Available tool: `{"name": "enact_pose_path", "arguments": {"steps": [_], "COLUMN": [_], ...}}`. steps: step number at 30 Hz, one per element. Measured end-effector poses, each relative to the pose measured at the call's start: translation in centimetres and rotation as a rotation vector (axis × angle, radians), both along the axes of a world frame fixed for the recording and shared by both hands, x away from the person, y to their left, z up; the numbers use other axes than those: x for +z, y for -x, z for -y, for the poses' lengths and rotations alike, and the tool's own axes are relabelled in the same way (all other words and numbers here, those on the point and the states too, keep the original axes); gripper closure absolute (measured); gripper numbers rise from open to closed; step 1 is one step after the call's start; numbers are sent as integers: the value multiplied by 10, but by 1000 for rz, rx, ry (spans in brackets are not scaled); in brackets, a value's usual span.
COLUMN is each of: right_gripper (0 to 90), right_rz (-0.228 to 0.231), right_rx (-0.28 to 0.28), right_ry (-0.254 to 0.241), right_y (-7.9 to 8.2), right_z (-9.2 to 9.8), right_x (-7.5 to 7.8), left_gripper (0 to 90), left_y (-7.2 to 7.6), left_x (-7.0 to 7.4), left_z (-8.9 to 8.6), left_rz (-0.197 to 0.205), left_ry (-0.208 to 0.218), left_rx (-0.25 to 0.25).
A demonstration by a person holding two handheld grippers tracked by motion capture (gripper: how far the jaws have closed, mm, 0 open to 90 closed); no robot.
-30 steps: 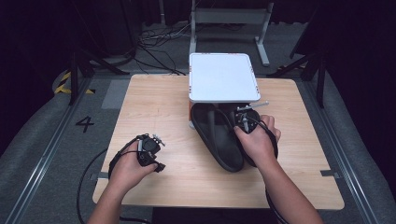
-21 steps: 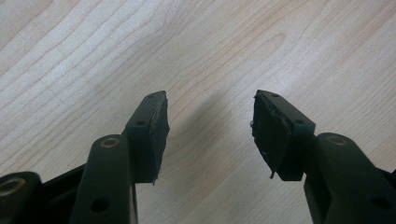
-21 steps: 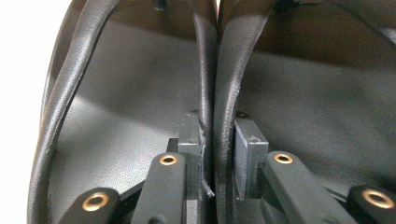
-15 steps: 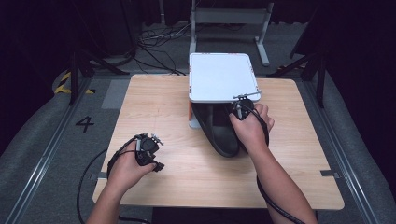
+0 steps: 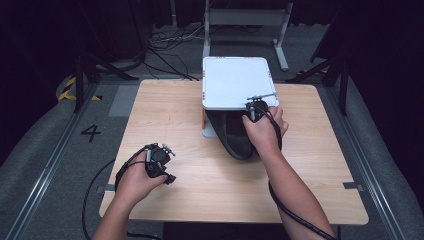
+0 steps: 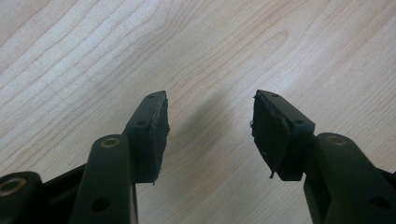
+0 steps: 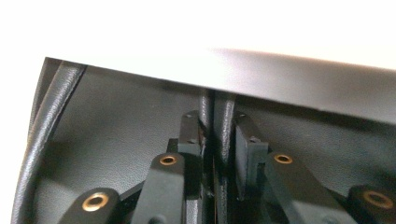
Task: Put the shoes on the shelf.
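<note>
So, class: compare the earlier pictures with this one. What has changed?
The right gripper, shut on the sandals' straps, has pushed the black sandals away from the person, under the white rack. The left gripper stayed open over the table.

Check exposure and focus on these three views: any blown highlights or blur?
High view: table evenly lit, surroundings near black, white shelf bright but readable. Left gripper view: sharp wood grain, soft shadow between the open pads. Right gripper view: top clipped to pure white, black sandal straps slightly soft.
</note>
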State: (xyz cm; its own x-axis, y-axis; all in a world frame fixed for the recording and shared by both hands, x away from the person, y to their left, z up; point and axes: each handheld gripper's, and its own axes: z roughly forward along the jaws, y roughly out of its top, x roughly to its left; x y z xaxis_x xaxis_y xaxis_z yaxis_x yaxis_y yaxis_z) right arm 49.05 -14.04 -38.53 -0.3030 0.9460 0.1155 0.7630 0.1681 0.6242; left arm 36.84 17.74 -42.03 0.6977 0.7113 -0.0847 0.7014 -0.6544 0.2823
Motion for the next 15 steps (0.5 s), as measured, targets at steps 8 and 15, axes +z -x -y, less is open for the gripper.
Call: {"name": "enact_pose_path", "arguments": {"steps": [8,15], "right_gripper": [738,453], "right_rz": [60,180], "right_rx": [-21,26], "right_ry": [-18,-89], "right_y": [-7,-4], "right_z": [-10,-6], "right_x": [-3,-9], "left_gripper": [467,467], "left_y": [-1,-3], "left_x": [-1,-1], "left_z": [3,4], "left_rz": [-5,-4], "left_ry": [-5,-7], "left_rx": [-11,-19]}}
